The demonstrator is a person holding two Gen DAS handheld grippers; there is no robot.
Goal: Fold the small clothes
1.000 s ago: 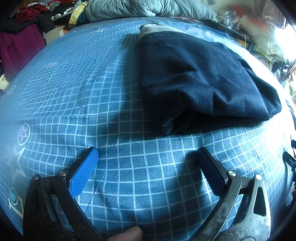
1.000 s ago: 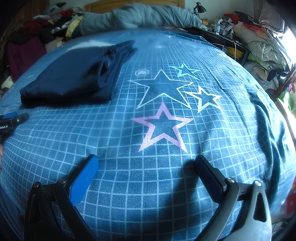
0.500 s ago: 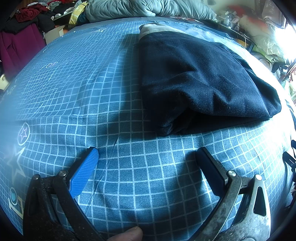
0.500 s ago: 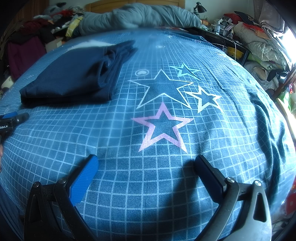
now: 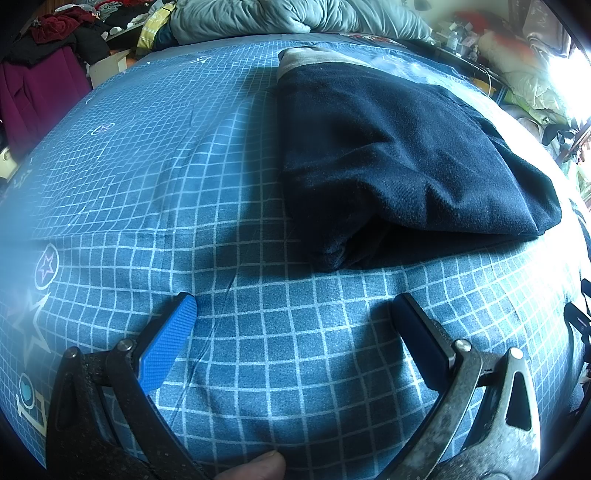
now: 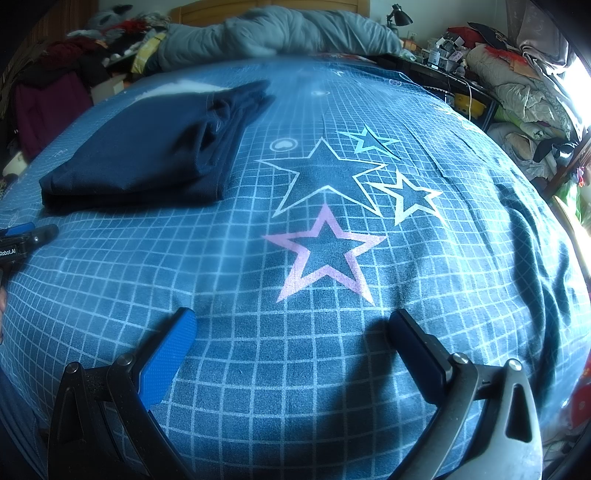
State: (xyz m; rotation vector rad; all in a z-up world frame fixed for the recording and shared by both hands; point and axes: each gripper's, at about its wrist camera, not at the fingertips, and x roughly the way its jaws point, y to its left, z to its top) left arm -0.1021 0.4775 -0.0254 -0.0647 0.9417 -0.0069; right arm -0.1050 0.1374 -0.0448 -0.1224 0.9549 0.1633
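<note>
A dark navy garment [image 5: 399,158] lies folded in a thick stack on the blue checked bedspread [image 5: 184,177], with a pale grey band at its far end. My left gripper [image 5: 293,306] stands open just short of the stack's near folded edge, nothing between its fingers. In the right wrist view the same folded garment [image 6: 147,151] lies at the far left. My right gripper [image 6: 291,321] is open over bare bedspread [image 6: 461,258], just below a pink star print, well right of the garment. The left gripper's tip [image 6: 26,240] shows at that view's left edge.
A grey duvet [image 6: 277,33] is bunched at the head of the bed. Heaps of clothes [image 5: 44,74] lie beyond the bed's left side, and a cluttered shelf with bedding [image 6: 517,81] stands on the right. A fingertip [image 5: 255,467] shows at the bottom of the left wrist view.
</note>
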